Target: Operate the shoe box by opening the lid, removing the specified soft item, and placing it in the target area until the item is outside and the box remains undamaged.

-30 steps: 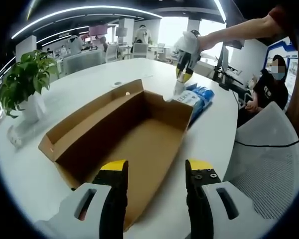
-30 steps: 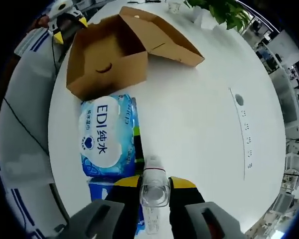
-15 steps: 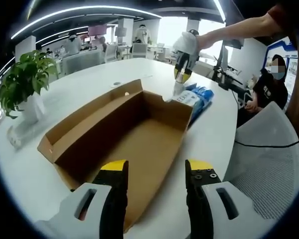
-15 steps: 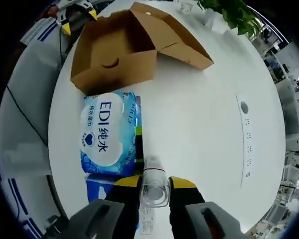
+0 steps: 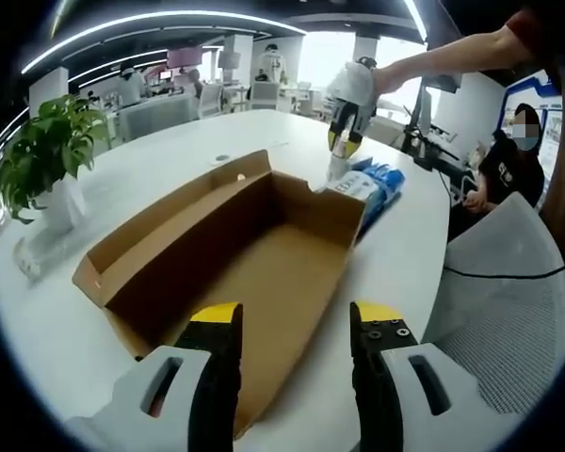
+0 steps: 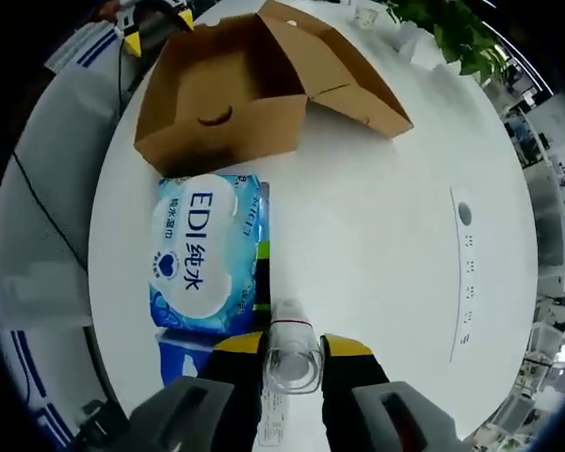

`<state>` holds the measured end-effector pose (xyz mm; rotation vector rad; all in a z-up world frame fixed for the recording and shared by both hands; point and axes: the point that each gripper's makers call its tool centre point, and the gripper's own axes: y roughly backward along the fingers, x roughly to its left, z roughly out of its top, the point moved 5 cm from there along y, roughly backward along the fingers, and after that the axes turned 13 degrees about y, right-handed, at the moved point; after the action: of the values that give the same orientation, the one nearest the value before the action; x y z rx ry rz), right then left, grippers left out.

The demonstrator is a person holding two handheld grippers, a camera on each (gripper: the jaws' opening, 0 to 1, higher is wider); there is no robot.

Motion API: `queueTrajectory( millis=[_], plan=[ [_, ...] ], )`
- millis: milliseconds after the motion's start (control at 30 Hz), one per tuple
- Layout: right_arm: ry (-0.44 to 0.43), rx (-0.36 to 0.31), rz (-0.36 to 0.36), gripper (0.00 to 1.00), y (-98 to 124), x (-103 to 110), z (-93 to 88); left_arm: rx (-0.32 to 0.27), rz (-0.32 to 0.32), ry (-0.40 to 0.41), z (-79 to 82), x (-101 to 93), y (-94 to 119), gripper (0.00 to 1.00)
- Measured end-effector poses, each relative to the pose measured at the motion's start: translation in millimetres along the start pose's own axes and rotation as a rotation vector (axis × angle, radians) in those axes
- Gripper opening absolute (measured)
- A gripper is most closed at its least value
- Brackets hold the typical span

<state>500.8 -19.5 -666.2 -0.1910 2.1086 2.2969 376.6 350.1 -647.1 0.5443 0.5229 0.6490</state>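
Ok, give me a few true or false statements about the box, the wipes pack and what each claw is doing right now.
1. The shoe box lies open with nothing inside. True.
2. The right claw is empty. False: it is shut on a clear bottle.
3. The blue wipes pack lies on the table just outside the box. True.
4. The left claw grips the box's lid. False: it is open, holding nothing.

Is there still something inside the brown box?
No, the open shoe box shows only its bare cardboard bottom in the left gripper view.
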Motion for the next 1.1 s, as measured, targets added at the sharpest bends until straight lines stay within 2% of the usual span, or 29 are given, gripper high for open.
queueTrajectory(
  millis=[767,967,1100],
  plan=[
    [-0.079,-0.04,-0.053,0.27,12.0,-4.3,-2.8,-0.003,-0.007,-0.008,2.1,-3.8,-0.5,0.46],
    [-0.117,-0.053,-0.097,0.29,22.5,-4.2,-5.1,-0.004,-0.016,-0.016,3.0,-6.4,-1.2,0.46],
    [-0.166,-0.089,-0.117,0.3,32.0,-3.3,-4.7,-0.009,-0.02,-0.019,4.8,-6.8,-0.8,0.46]
  ],
)
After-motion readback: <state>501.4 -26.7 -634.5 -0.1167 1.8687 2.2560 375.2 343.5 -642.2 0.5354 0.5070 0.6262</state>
